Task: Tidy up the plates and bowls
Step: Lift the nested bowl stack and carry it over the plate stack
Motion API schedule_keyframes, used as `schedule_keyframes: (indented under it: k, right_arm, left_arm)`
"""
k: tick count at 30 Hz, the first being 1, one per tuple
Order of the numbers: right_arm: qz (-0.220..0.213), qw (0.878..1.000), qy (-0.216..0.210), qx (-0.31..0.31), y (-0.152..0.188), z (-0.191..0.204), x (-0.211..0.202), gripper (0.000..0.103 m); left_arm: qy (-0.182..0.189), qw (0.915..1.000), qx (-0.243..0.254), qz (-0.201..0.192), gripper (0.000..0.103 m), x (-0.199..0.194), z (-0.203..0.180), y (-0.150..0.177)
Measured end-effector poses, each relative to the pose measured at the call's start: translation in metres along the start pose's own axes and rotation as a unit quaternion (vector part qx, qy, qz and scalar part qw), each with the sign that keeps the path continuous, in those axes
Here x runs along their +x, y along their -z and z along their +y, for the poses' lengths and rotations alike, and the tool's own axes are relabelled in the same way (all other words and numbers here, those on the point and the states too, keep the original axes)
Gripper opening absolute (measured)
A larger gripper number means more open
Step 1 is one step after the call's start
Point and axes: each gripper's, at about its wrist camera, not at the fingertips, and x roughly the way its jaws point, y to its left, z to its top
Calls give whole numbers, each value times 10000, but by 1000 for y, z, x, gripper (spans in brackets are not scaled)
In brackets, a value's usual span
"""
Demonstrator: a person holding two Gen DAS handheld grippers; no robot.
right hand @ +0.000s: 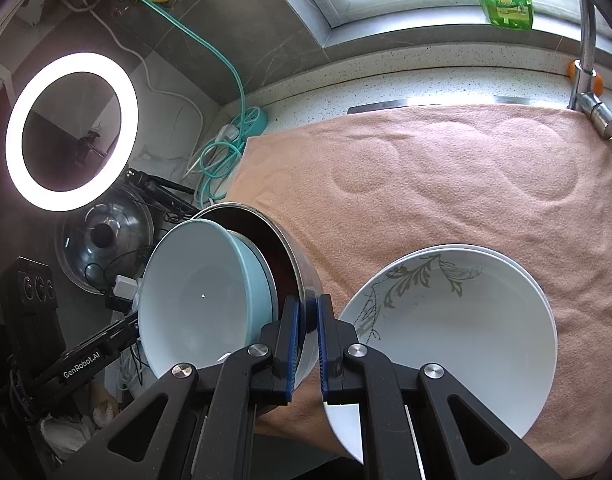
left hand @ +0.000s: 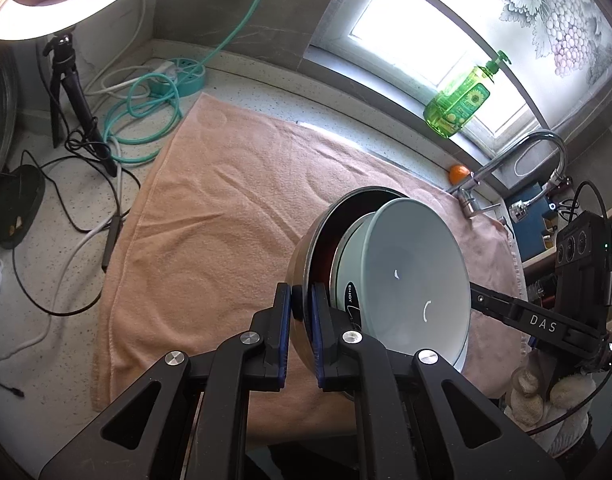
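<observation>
While both clamp its rim, the left claw (left hand: 302,308) and right claw (right hand: 307,320) hold a round steel bowl (left hand: 302,264) tilted above the peach towel (left hand: 210,208), pale blue bowls (left hand: 409,280) nested inside; white patterned plates (right hand: 465,320) lie beside.

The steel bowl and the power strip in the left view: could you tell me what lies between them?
Only bare pink towel, then speckled counter, between steel bowl and power strip.

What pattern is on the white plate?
A grey leafy vine on the white plate, clearest in the right wrist view.
</observation>
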Motion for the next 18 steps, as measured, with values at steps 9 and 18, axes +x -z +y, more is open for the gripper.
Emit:
schedule_keyframes:
  k: [9, 18]
  right_arm:
    - [-203, 9995, 147, 209, 5, -22, -25, 8]
    - [-344, 9978, 319, 476, 14, -47, -46, 8]
  left_arm:
    - [183, 9995, 246, 125, 8, 12, -26, 0]
    - [336, 9976, 525, 315, 8, 27, -53, 4]
